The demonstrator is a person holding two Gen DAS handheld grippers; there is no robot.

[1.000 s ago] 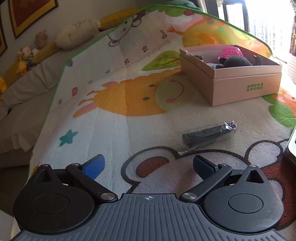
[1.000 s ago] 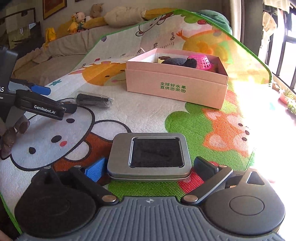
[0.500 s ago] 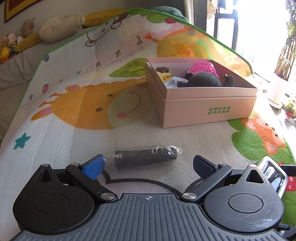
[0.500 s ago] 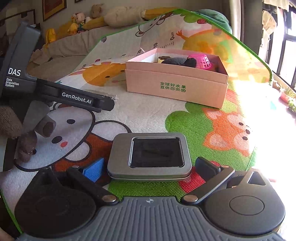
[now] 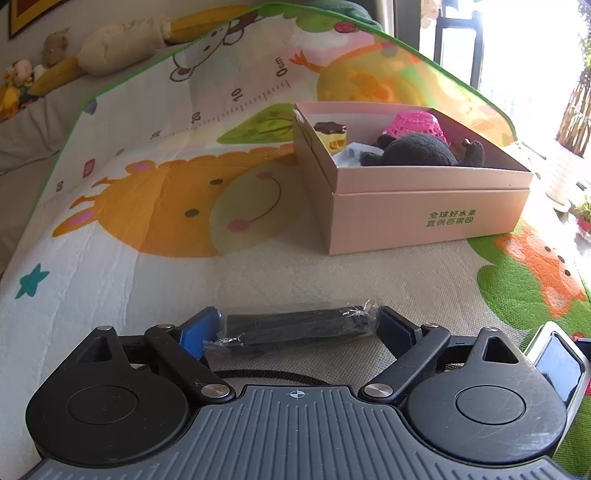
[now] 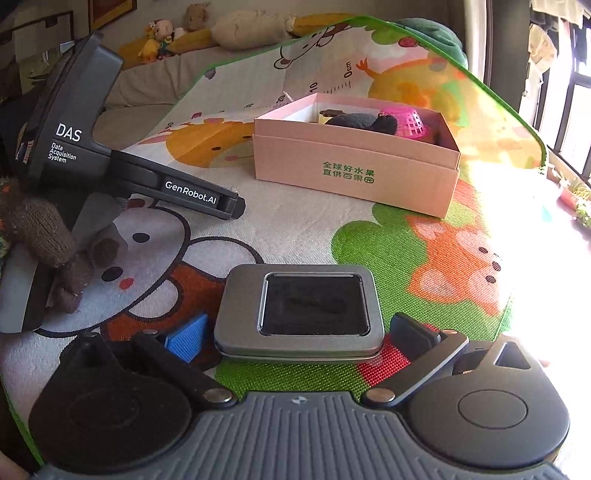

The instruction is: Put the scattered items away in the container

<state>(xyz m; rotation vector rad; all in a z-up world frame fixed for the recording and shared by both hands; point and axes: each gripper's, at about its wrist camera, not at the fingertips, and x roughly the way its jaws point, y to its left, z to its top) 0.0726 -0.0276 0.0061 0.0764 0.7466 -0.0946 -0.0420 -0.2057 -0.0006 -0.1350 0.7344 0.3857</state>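
Observation:
A black item in clear plastic wrap (image 5: 291, 326) lies crosswise on the play mat between the fingers of my left gripper (image 5: 297, 330), which is open around it. A pink cardboard box (image 5: 424, 206) stands beyond it, holding a dark plush toy (image 5: 417, 151), a pink mesh basket (image 5: 415, 123) and a small yellow toy (image 5: 332, 134). A grey metal tin with a dark window (image 6: 299, 314) lies between the fingers of my right gripper (image 6: 299, 336), which is open around it. The box also shows in the right wrist view (image 6: 354, 170).
The colourful cartoon play mat (image 5: 147, 221) covers the surface. The left gripper's body (image 6: 110, 173) and a gloved hand (image 6: 44, 236) stand at the left of the right wrist view. Stuffed toys (image 6: 236, 22) and cushions lie along the back. Windows are at the right.
My left gripper has swung right and come forward so the wrapped black item now lies between its fingers. My right gripper has stayed around the tin.

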